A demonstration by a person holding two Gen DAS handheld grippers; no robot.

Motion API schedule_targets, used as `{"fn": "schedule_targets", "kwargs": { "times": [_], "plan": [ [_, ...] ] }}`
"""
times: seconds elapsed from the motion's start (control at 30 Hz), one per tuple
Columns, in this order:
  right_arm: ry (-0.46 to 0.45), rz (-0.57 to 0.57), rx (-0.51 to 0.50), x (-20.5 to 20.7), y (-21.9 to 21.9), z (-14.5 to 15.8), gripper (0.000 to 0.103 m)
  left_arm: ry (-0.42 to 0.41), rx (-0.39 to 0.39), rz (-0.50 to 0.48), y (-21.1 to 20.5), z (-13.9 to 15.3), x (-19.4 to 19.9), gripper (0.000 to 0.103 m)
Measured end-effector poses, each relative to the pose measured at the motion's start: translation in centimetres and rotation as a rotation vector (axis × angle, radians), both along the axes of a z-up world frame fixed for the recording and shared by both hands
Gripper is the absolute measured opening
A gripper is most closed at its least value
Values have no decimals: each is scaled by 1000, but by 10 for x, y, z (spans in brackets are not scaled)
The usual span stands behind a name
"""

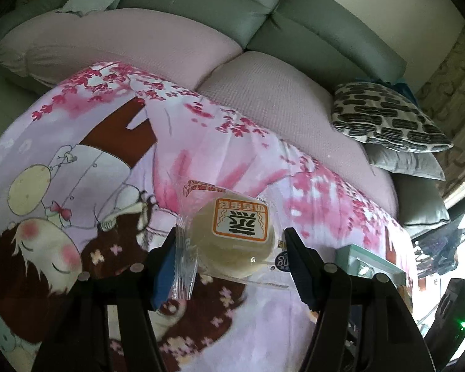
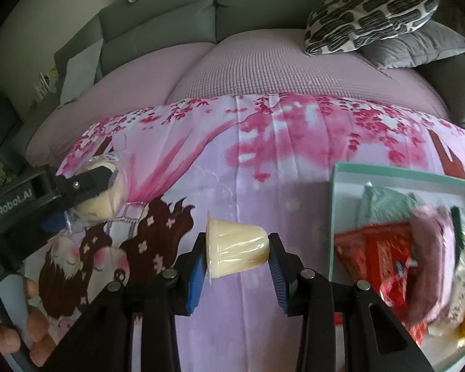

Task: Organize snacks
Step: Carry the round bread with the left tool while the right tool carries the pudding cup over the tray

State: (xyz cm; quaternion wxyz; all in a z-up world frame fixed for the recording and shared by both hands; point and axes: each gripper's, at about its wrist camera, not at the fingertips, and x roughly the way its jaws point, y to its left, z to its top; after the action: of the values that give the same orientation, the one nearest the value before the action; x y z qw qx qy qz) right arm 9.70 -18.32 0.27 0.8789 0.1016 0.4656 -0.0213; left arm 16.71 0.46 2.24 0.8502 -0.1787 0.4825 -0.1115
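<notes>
Snacks box (image 2: 396, 176), mint-edged, sits on the pink printed cloth (image 2: 263, 142) at right, filled with packets. Left tool (image 1: 232, 263) grasps a wrapped round bun (image 1: 232, 235). Right tool (image 2: 237, 266) is clenched on a pale jelly cup (image 2: 237, 248).

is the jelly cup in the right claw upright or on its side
On its side. The jelly cup lies level in the right claw, its wide rim against the left pad and its narrow base against the right pad.

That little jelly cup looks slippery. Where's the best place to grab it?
End to end, as the right gripper holds the jelly cup: it lies sideways, one pad flat on the wide rim, one on the narrow base. Its tapered, ribbed walls would probably slide free.
</notes>
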Motion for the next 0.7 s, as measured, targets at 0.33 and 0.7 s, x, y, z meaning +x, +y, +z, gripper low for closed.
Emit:
{"fn": "schedule_targets", "kwargs": {
  "times": [0.33, 0.7],
  "plan": [
    [-53, -55, -3, -48, -13, 20, 41, -78, -24, -41, -28, 32, -46, 66],
    [-100, -147, -8, -73, -53, 33, 41, -135, -27, -171, -74, 50, -63, 66]
  ]
}}
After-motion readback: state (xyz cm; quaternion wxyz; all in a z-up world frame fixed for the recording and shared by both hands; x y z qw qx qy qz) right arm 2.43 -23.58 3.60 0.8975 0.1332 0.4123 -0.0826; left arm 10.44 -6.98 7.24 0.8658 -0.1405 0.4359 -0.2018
